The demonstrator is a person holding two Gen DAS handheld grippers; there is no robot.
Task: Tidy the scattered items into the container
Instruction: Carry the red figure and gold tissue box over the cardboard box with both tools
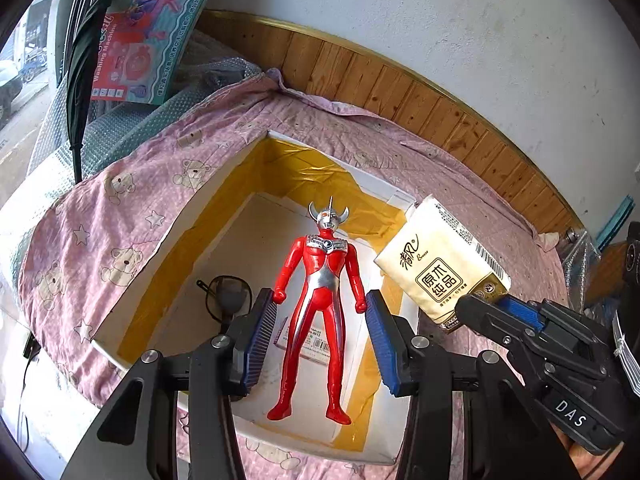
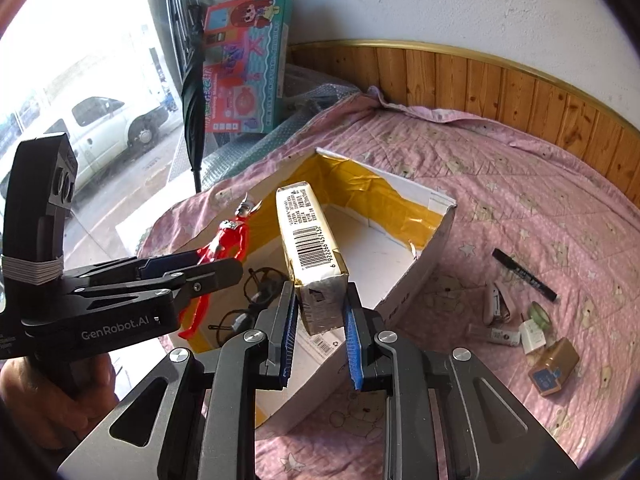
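A white cardboard box [image 1: 176,252] lined with yellow tape sits open on a pink bear-print bedsheet [image 1: 132,208]. My left gripper [image 1: 320,300] is shut on a red and silver toy figure [image 1: 320,280], pads against its hands, holding it upright over the box. My right gripper [image 2: 321,292] is shut on a cream tissue pack [image 2: 308,236], held above the box's near wall [image 2: 416,284]. The left wrist view shows the tissue pack [image 1: 440,264] and right gripper [image 1: 466,306] at the box's right rim. Black glasses [image 1: 228,296] lie inside the box.
Right of the box on the sheet lie a black marker [image 2: 524,274], a stapler [image 2: 496,304], a green tape roll [image 2: 540,314], a small white box [image 2: 532,336] and a brown box [image 2: 554,366]. A toy carton [image 2: 244,64] and black umbrella [image 2: 192,92] stand behind.
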